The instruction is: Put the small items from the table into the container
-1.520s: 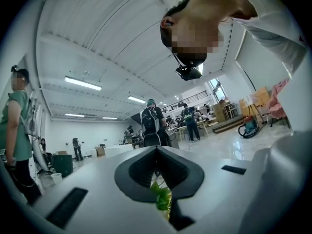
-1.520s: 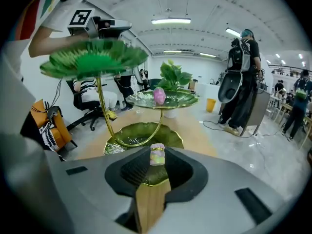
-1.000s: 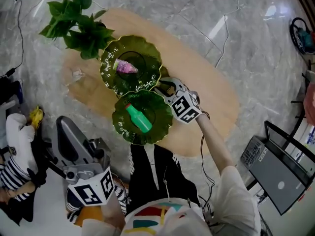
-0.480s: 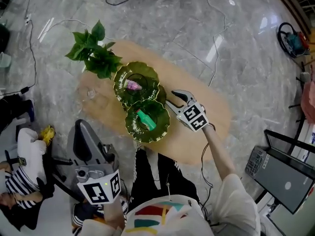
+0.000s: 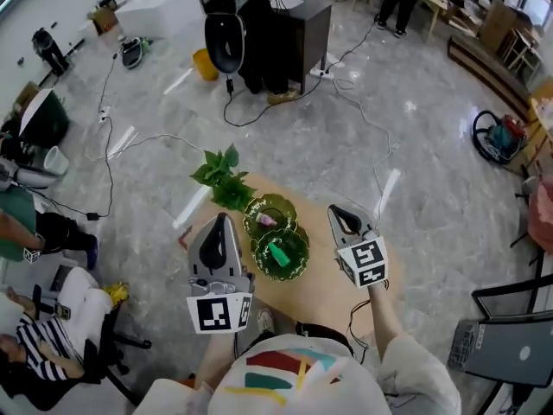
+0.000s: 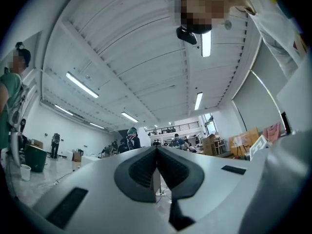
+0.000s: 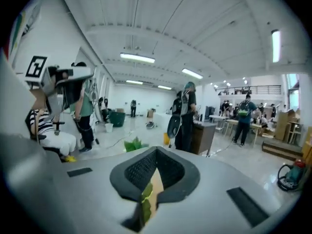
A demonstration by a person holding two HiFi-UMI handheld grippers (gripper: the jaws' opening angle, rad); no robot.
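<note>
**Ana:** Both hands have come up a long way. A second ago the right gripper [image 7: 156,151] was down at the table [image 5: 315,275] beside the dishes. Now it and the left gripper [image 6: 157,149] ride high above the table, which looks small below them.

**Ben:** And the jaws?

**Ana:** The left pair is pressed together with nothing in it. The right pair is closed and empty too. The green and wood tint under its tips is dish and table far beyond, not a load.

**Ben:** Where are the small items?

**Ana:** The green bottle [image 5: 278,253] lies in the near dish [image 5: 295,266] at the table's middle. The pink item [image 5: 266,220] sits in the far dish [image 5: 285,207], towards the table's far end, just before the plant [image 5: 223,178]. The dishes touch. I can't tell whether anything small is left on the bare wood.

**Ben:** What could go wrong?

**Ana:** If the hands drop back to the table, closed jaws land blunt. I think a knock on either rim would shift both dishes, and the bottle, lying on its side, could roll out. Cables [image 5: 390,150] also trail on the floor beyond the table, and a careless step could snag one.
</note>
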